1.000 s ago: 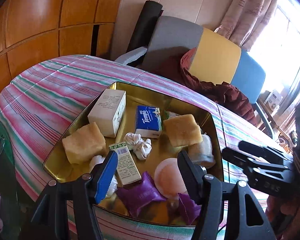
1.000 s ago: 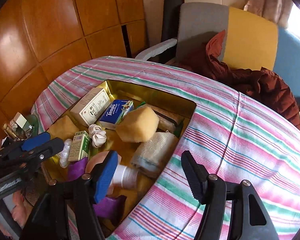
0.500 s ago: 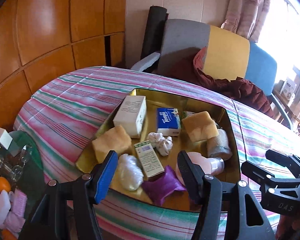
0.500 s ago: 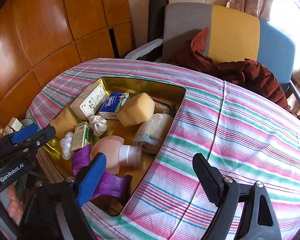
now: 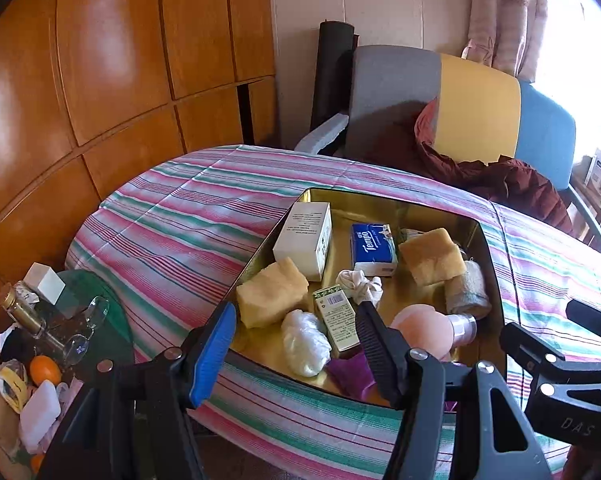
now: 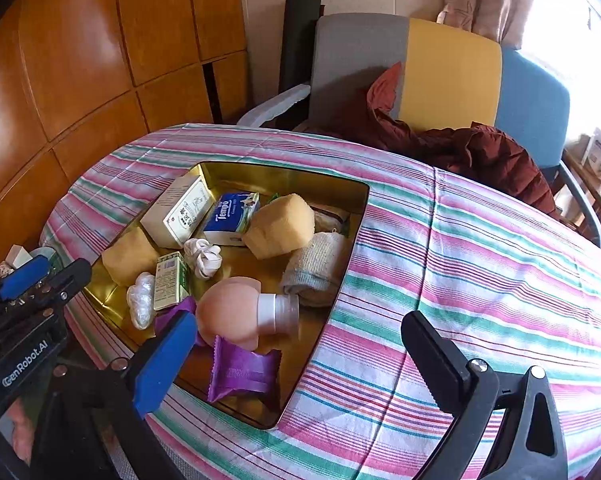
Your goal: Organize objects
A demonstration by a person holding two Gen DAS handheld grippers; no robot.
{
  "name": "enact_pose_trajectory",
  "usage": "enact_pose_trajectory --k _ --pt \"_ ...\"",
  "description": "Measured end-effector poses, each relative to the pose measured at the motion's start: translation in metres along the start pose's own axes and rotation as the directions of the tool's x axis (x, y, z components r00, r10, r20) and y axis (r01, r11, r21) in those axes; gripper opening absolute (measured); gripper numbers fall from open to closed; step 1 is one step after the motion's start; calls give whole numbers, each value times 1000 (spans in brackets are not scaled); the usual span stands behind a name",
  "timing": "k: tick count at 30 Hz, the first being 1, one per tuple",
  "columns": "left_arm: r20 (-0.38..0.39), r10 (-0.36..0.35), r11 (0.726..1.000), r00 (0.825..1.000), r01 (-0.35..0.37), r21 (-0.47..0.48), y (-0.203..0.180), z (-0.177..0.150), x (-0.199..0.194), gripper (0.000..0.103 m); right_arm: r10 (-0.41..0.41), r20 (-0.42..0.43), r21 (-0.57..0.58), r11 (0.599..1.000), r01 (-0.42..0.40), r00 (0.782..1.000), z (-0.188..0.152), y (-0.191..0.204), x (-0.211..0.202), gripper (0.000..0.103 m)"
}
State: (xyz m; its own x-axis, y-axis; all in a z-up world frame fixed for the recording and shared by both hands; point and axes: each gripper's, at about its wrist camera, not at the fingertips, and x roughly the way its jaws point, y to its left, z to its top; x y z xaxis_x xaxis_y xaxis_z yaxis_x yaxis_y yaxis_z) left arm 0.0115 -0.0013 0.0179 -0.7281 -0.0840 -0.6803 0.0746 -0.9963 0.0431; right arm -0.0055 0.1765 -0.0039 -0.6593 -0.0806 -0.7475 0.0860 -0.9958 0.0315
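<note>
Both grippers have pulled back from the gold tray (image 5: 488, 240) on the striped tablecloth (image 5: 172, 224), so the whole tray now shows in both wrist views instead of filling the frame. From left to right, the left gripper (image 5: 296, 344) hangs off the tray's near edge, jaws apart and empty; the tray's contents are unmoved, among them the white box (image 6: 180, 212), the Tempo tissue pack (image 6: 230, 214) and the pink bottle (image 6: 236, 312); the right gripper (image 6: 296, 356) hovers past the tray's near corner, jaws opened wider than a second ago, holding nothing.
</note>
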Motion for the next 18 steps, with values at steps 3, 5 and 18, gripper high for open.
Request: enact_pose_trajectory --k 3,5,18 --pt "7 7 1000 1000 -7 7 1 -1 -3 63 -46 -7 11 999 46 999 0 2 0 103" --pt "12 17 1000 1000 -17 13 1 -1 -4 63 -52 -5 20 998 52 999 -1 3 -1 103" --pt "-15 42 999 999 -42 17 4 -1 -6 63 -101 66 57 994 98 993 1 5 -16 103"
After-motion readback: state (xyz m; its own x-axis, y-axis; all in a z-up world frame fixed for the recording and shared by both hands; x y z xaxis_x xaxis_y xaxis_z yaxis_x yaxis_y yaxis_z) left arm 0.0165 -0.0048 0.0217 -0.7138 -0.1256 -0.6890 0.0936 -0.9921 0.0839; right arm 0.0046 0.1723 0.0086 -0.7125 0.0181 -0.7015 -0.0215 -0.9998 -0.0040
